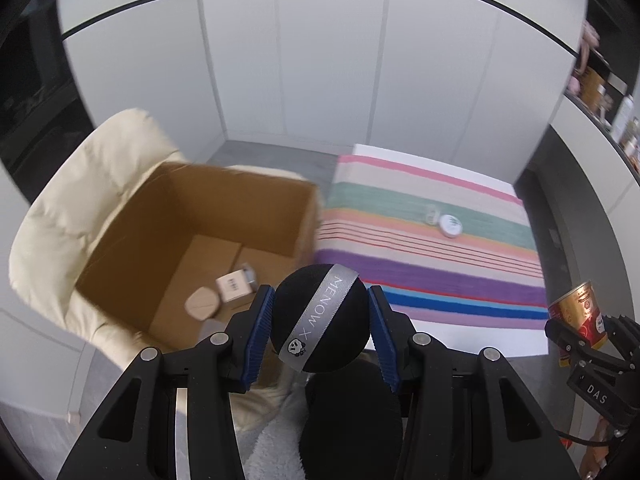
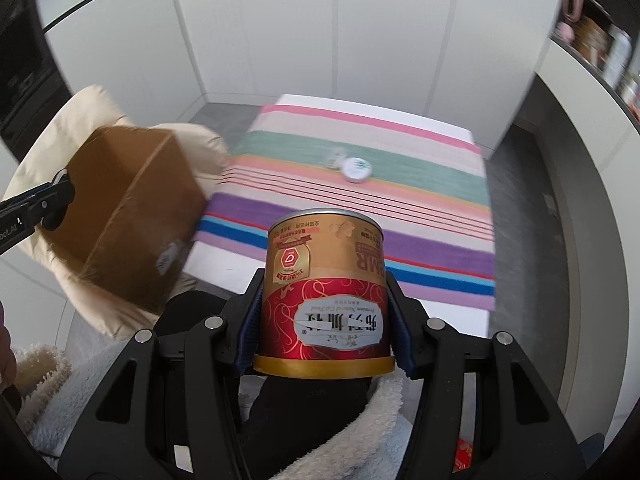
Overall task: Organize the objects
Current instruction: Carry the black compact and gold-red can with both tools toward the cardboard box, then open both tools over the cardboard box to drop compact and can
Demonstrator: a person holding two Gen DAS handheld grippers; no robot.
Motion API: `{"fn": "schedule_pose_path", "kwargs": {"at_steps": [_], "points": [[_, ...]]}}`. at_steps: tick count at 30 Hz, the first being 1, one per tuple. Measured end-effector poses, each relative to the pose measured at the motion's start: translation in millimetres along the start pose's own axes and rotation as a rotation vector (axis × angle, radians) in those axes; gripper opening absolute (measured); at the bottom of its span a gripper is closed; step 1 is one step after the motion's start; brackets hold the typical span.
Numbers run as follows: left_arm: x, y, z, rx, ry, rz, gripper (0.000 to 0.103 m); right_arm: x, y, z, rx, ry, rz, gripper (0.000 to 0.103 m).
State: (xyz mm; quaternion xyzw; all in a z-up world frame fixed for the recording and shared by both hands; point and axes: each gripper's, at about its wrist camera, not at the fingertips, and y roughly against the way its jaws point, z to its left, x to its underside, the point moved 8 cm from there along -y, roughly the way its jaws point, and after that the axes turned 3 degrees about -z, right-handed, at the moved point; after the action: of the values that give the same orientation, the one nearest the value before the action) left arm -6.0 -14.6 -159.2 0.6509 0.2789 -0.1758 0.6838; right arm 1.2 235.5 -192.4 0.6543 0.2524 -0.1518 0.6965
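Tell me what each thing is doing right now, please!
left gripper: shut on the black puff.
black puff: held in the air, ribbon around it.
right gripper: shut on the can.
can: held upside down.
cardboard box: open, on the cream chair, small items inside.
white round tin: lid on, resting on the striped cloth.

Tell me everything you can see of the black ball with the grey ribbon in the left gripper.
The black ball with a grey ribbon is round and matte, soft-looking. The satin-like band runs diagonally across it, printed "MENOW X" with a small panda logo. The left gripper is shut on it, blue pads pressing both sides. It is held in the air beside the open cardboard box, touching nothing else.
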Motion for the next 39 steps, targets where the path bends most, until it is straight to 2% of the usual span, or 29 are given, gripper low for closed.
{"fn": "schedule_pose_path", "kwargs": {"at_steps": [10, 14, 21, 24, 32, 39], "points": [[21.1, 8.8, 93.3, -0.101, 0.125, 0.023, 0.048, -10.3, -15.2, 113.5, -0.141, 0.172, 0.018, 0.056], [27.4, 10.3, 123.5, -0.107, 0.188, 0.031, 0.048, -12.5, -17.6, 157.1, -0.188, 0.246, 0.019, 0.056], [32.9, 4.3, 150.2, -0.113, 0.242, 0.045, 0.048, -11.6, -25.2, 193.7, -0.208, 0.322, 0.031, 0.056], [28.7, -1.8, 158.8, -0.110, 0.264, 0.046, 0.048, -20.7, -29.4, 206.2, -0.210, 0.351, 0.018, 0.056], [-2.3, -40.1, 191.4, -0.172, 0.282, 0.041, 0.048, -68.3, -53.1, 265.4, -0.243, 0.464, -0.043, 0.056], [-24.3, -71.2, 216.1, -0.228, 0.286, 0.057, 0.048, -96.3, -91.2, 301.3, -0.277, 0.465, -0.022, 0.056]]}}
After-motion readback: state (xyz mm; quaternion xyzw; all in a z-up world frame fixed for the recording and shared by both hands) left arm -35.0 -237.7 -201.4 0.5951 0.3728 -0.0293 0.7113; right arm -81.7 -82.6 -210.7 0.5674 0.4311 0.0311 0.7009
